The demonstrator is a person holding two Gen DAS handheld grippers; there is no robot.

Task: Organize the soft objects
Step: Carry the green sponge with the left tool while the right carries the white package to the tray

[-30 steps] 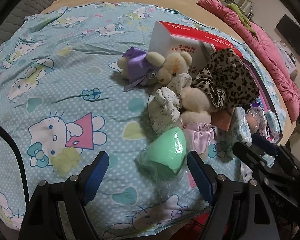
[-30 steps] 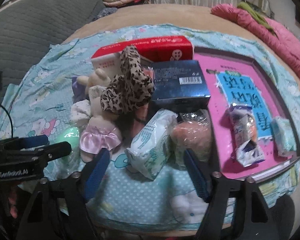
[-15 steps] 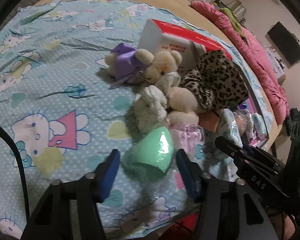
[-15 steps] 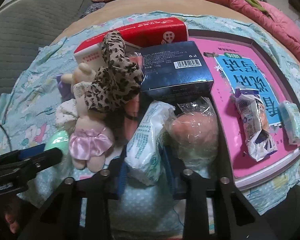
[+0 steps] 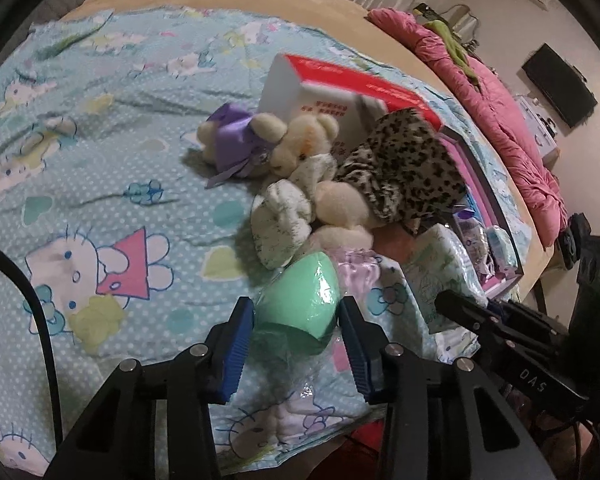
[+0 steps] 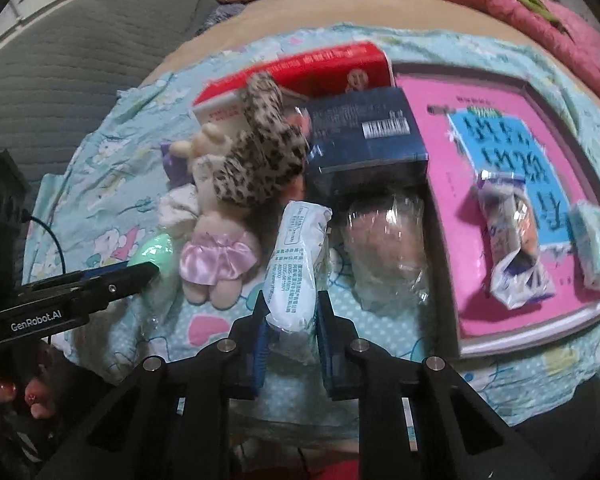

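Note:
A mint-green egg-shaped sponge (image 5: pixel 300 292) in clear wrap lies on the cartoon-cat sheet (image 5: pixel 100 184). My left gripper (image 5: pixel 296 306) is closing, its blue pads against the sponge's two sides. A white soft tissue pack (image 6: pixel 296 248) stands squeezed between the blue pads of my right gripper (image 6: pixel 295 302), whose jaws are also closing. Behind them lie a cream bear in a pink skirt (image 6: pixel 216 256), a leopard-print cloth (image 6: pixel 260 160), a white spotted sock bundle (image 5: pixel 284 220) and a plush with a purple bow (image 5: pixel 232 144). A pink sponge in clear wrap (image 6: pixel 384 240) sits right of the tissue pack.
A red-and-white box (image 5: pixel 320 88) and a dark blue box (image 6: pixel 364 136) stand behind the toys. To the right, a pink tray (image 6: pixel 432 92) holds small packets. The sheet's front edge is close under both grippers. A pink quilt (image 5: pixel 500 92) lies at the far right.
Both grippers' jaws came together, the left one around the green sponge and the right one onto the tissue pack, which now stands narrower and more upright.

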